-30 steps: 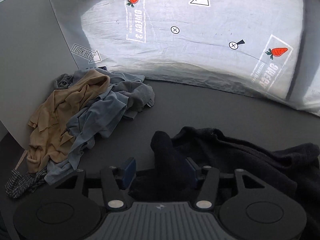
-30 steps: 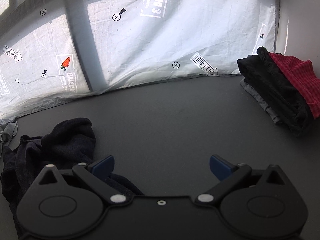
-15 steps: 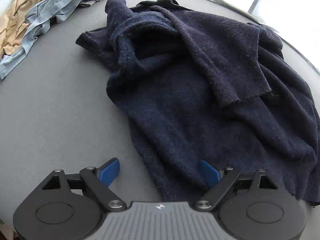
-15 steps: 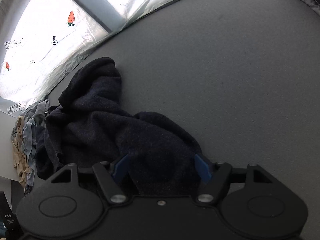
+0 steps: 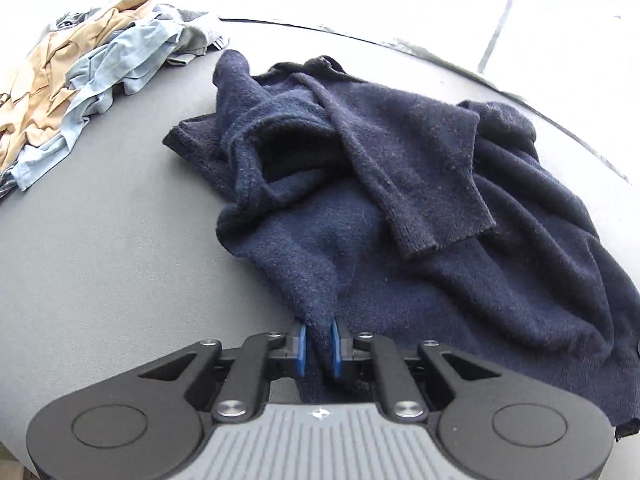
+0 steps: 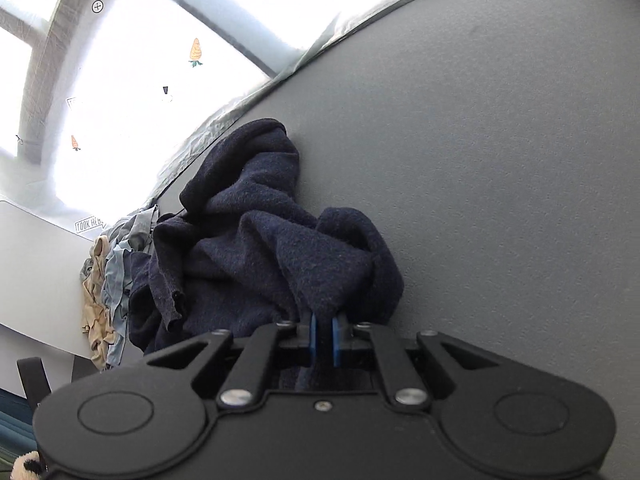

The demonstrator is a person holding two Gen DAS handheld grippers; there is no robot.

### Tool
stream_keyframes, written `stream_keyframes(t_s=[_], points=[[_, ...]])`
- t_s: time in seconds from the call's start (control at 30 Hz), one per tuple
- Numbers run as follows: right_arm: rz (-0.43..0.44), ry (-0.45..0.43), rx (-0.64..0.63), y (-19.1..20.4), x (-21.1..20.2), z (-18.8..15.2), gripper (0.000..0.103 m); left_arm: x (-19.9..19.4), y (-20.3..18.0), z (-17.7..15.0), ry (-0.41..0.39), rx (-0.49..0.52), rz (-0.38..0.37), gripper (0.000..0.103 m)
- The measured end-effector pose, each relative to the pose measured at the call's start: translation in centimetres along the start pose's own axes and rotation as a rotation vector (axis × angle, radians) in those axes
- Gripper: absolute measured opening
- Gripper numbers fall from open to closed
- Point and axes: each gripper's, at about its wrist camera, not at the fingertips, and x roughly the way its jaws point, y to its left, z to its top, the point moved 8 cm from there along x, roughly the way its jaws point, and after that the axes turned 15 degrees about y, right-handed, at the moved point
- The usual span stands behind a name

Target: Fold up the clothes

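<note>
A navy knit sweater (image 5: 400, 184) lies crumpled on the grey table (image 5: 100, 248), one sleeve folded across its body. My left gripper (image 5: 319, 346) is shut on a pinched ridge of the sweater's near edge. In the right wrist view the same sweater (image 6: 256, 256) is bunched in front of me, and my right gripper (image 6: 323, 340) is shut on a fold of its cloth. The blue pads of both grippers press the fabric from either side.
A heap of tan and light-blue clothes (image 5: 80, 68) lies at the table's far left, also seen as the clothes heap (image 6: 108, 280) beside a white board (image 6: 36, 272). A printed plastic sheet (image 6: 132, 92) covers the bright window behind. Bare grey tabletop (image 6: 500, 140) stretches right.
Both grippers came down to the sweater and went from open to shut on its cloth. The left one has pulled up a ridge of fabric.
</note>
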Motion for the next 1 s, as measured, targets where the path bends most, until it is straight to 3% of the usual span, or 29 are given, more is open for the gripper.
stream_keyframes(t_s=[0.13, 0.23, 0.3, 0.4, 0.47, 0.53, 0.6, 0.77, 0.87, 0.97, 1.0], points=[[0.101, -0.058, -0.05, 3.6, -4.4, -1.5, 0.007, -5.6, 3.3, -1.1, -0.057, -0.093, -0.025, 0.013], [0.097, -0.035, -0.137, 6.0, -6.1, -4.1, 0.007, -6.5, 5.8, -4.2, -0.038, -0.125, 0.008, 0.014], [0.053, 0.037, -0.179, 6.4, -5.4, -6.4, 0.007, -4.9, 7.4, -6.4, 0.023, -0.144, 0.043, 0.016], [-0.095, 0.219, -0.194, 4.9, -1.7, -9.5, 0.009, -2.2, 8.8, -9.2, 0.144, -0.175, 0.106, 0.019], [-0.169, 0.275, -0.203, 4.4, -0.5, -10.4, 0.009, -2.8, 8.0, -9.5, 0.122, -0.129, 0.125, 0.019], [-0.199, 0.246, -0.228, 4.9, -1.1, -10.3, 0.015, -3.9, 6.7, -9.2, 0.07, -0.048, 0.147, 0.038], [-0.222, 0.183, -0.241, 5.3, -2.2, -9.6, 0.041, -4.9, 4.8, -8.0, 0.003, 0.033, 0.158, 0.051], [-0.265, 0.101, -0.214, 4.9, -2.9, -7.7, 0.049, -5.2, 0.7, -5.1, -0.075, 0.166, 0.089, 0.063], [-0.295, 0.086, -0.21, 4.8, -2.3, -6.5, 0.057, -4.2, -2.6, -3.2, -0.1, 0.247, 0.089, 0.069], [-0.326, 0.068, -0.218, 4.9, -1.5, -5.2, 0.092, -3.2, -5.3, -1.6, -0.126, 0.338, 0.115, 0.075], [-0.336, 0.063, -0.221, 5.0, -1.3, -4.8, 0.095, -2.8, -6.0, -1.1, -0.128, 0.364, 0.119, 0.075]])
